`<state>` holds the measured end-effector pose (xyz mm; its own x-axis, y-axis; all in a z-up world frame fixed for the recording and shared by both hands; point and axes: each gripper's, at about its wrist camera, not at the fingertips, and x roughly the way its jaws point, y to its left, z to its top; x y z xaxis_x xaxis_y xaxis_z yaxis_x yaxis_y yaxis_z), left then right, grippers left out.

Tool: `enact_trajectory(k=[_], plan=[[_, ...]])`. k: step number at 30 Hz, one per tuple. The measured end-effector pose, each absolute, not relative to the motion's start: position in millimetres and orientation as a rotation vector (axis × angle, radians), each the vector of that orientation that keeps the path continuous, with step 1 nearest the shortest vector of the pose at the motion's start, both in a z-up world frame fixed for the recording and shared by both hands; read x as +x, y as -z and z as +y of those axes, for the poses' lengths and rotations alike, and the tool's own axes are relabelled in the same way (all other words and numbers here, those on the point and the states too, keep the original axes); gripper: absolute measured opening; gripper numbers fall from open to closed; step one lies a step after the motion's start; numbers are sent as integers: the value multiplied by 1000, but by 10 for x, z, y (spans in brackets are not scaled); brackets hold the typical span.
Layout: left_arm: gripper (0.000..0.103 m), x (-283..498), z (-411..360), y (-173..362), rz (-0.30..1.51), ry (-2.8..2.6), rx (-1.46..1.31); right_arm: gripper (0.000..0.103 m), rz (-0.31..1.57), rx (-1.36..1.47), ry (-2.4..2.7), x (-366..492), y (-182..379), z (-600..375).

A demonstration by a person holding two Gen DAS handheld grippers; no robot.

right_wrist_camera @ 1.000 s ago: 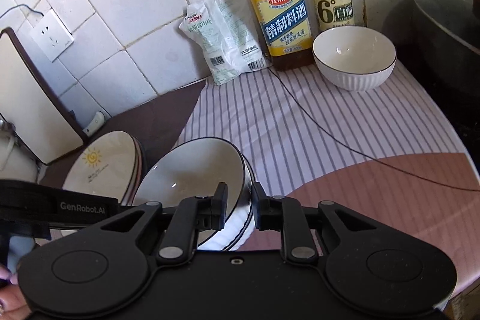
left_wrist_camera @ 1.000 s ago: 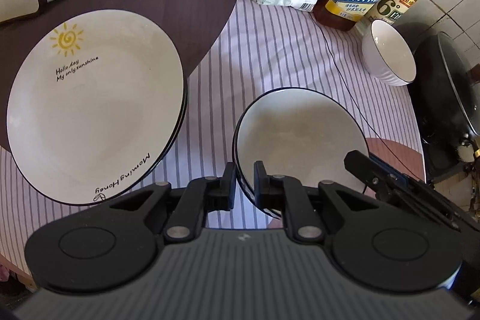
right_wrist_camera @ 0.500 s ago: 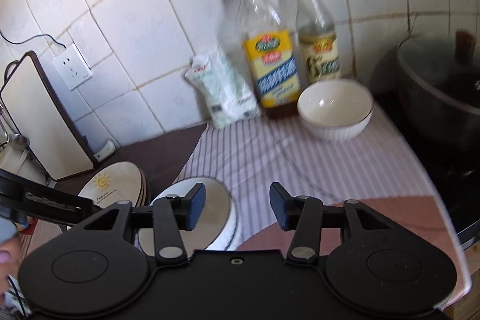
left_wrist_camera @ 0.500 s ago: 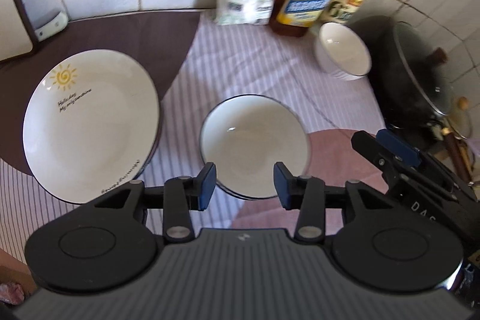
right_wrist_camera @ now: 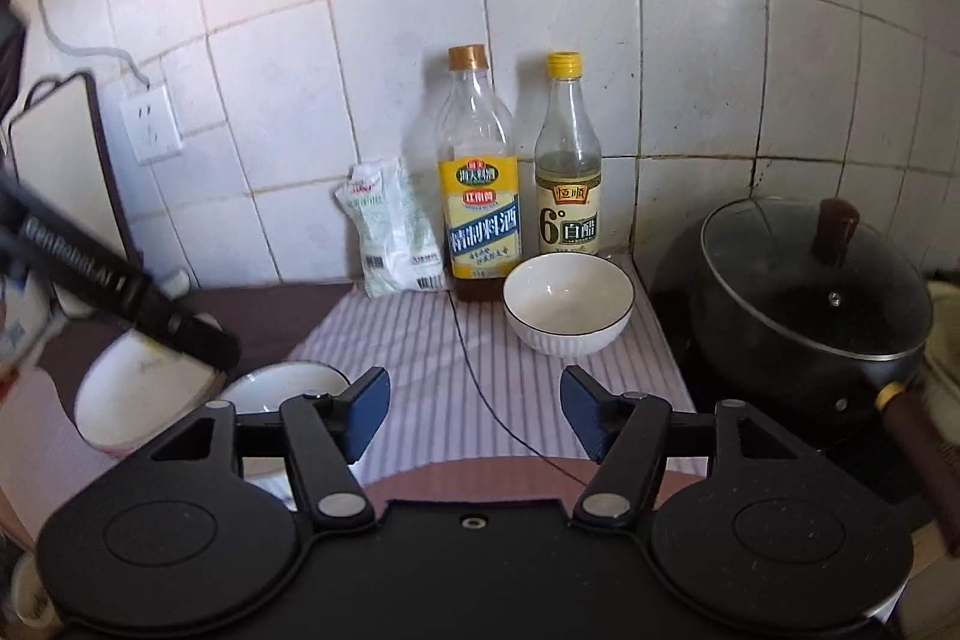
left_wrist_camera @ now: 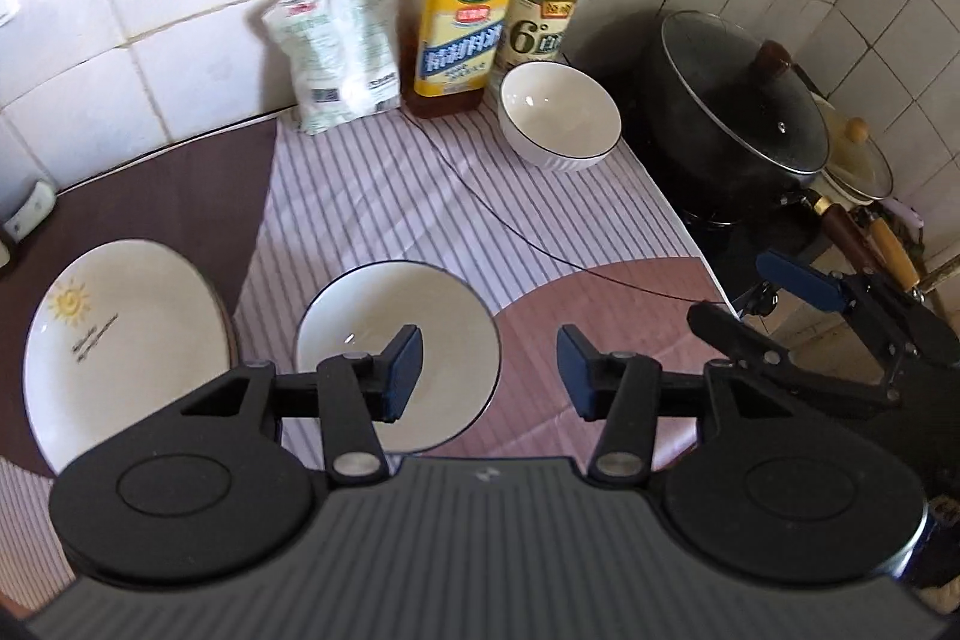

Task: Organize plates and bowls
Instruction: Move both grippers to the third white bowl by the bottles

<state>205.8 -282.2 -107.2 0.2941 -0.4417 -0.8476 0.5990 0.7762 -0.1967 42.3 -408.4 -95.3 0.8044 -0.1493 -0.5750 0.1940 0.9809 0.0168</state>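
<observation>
A black-rimmed white bowl rests on the striped cloth, just beyond and below my left gripper. That gripper's jaws are opening and hold nothing. Left of the bowl lies a stack of sun-printed plates. A second white bowl stands at the back beside the bottles. My right gripper hovers above the cloth, jaws opening, nothing between them. In the right wrist view the back bowl is straight ahead, while the near bowl and the plates are low on the left.
Two bottles and a white bag line the tiled wall. A lidded black pot fills the stove at right. A thin black cord crosses the cloth. A cutting board leans at far left.
Both grippers let go of the near bowl's rim, opened and lifted up and back. The bowl stays on the cloth beside the plates.
</observation>
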Motion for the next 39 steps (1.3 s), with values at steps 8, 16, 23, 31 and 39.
enact_trajectory(k=[8,16,23,31,39], plan=[[49,2275,-3225,1257,974,729,175,70,613,58,203,610,1243,-4228],[52,2669,-3641,1489,962,760,143,73,650,39,205,1052,1717,-4400],[64,2901,-3911,1756,1011,802,92,75,768,54,269,1522,2119,-4661],[62,3312,-4249,1995,1097,756,65,77,799,59,257,1878,2327,-4803],[66,3650,-4515,2230,1132,638,94,85,762,27,259,2069,2339,-4865]])
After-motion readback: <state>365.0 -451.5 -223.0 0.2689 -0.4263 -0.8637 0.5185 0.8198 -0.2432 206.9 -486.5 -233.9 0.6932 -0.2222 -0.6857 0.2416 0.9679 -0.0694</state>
